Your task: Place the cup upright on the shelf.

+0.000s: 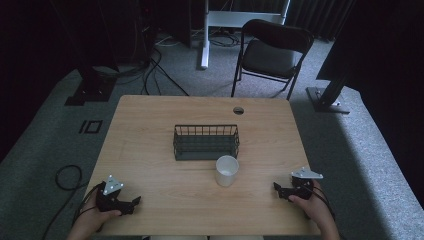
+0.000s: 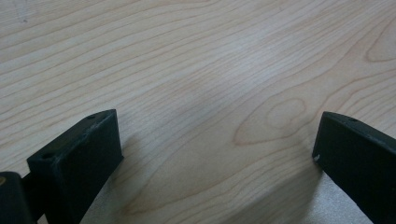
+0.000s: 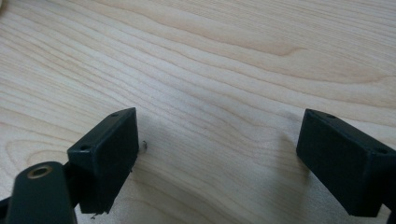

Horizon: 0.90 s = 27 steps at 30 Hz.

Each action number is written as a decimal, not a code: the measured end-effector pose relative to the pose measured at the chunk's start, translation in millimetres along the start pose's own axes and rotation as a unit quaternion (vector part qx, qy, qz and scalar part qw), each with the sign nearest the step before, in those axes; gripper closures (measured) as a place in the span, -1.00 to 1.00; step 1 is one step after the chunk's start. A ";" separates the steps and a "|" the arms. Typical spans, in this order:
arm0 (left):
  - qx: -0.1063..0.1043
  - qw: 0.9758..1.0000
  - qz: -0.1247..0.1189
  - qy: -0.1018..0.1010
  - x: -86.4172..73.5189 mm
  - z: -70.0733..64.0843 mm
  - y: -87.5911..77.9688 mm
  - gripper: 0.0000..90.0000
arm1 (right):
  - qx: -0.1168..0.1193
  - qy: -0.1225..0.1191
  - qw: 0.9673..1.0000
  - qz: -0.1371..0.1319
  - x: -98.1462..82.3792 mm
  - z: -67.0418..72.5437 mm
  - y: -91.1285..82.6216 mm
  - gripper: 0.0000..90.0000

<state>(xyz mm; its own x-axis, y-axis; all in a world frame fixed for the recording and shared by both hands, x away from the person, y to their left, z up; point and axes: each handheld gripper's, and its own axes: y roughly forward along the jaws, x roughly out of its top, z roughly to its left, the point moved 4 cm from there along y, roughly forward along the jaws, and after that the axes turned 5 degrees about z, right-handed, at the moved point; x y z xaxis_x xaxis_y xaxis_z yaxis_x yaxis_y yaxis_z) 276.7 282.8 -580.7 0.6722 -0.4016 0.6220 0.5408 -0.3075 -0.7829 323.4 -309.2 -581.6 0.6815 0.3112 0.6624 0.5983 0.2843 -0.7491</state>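
A white cup (image 1: 227, 170) stands upright on the wooden table (image 1: 150, 145), just in front of a dark wire basket (image 1: 206, 142) at the table's middle. My left gripper (image 1: 134, 202) rests near the front left edge, held by a hand, its jaws pointing right. In the left gripper view that gripper (image 2: 217, 140) is open, with bare wood between the jaws. My right gripper (image 1: 276, 188) sits near the front right edge, pointing left toward the cup. The right gripper view has this gripper (image 3: 219, 135) open over bare wood too.
A round cable hole (image 1: 238, 110) sits near the table's far edge. Beyond the table stand a black folding chair (image 1: 270, 52) and a white desk leg (image 1: 204, 35). Cables lie on the grey carpet at the left (image 1: 67, 175).
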 end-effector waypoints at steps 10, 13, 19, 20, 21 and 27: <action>0.001 1.000 0.000 0.022 10.8 -9.5 4.0 -0.97 | 0.000 0.001 1.000 0.000 0.0 0.1 0.0 -0.72; 0.000 1.000 0.000 0.027 13.9 -11.8 4.2 -0.97 | 0.000 0.000 1.000 0.000 0.0 0.0 0.0 -0.72; -0.005 0.999 -0.002 0.040 22.1 -18.8 4.6 -0.97 | 0.000 0.000 1.000 0.000 0.0 0.0 0.0 -0.72; -0.005 0.999 -0.002 0.040 22.1 -18.8 4.6 -0.97 | 0.000 0.000 1.000 0.000 0.0 0.0 0.0 -0.72; -0.006 0.999 -0.003 0.045 25.0 -21.3 5.2 -0.97 | 0.000 0.000 1.000 0.000 0.0 0.0 0.0 -0.72; -0.017 0.999 -0.002 0.049 31.4 -27.5 7.1 -0.97 | 0.000 0.001 1.000 0.000 0.0 0.1 0.0 -0.72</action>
<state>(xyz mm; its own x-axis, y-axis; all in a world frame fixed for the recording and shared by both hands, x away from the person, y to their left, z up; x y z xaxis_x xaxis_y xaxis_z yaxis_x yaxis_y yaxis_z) 287.7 244.3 -567.0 0.6165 -0.4827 0.6220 0.5244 -0.3376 -0.7817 323.4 -309.1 -581.6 0.6817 0.3101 0.6626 0.5985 0.2845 -0.7489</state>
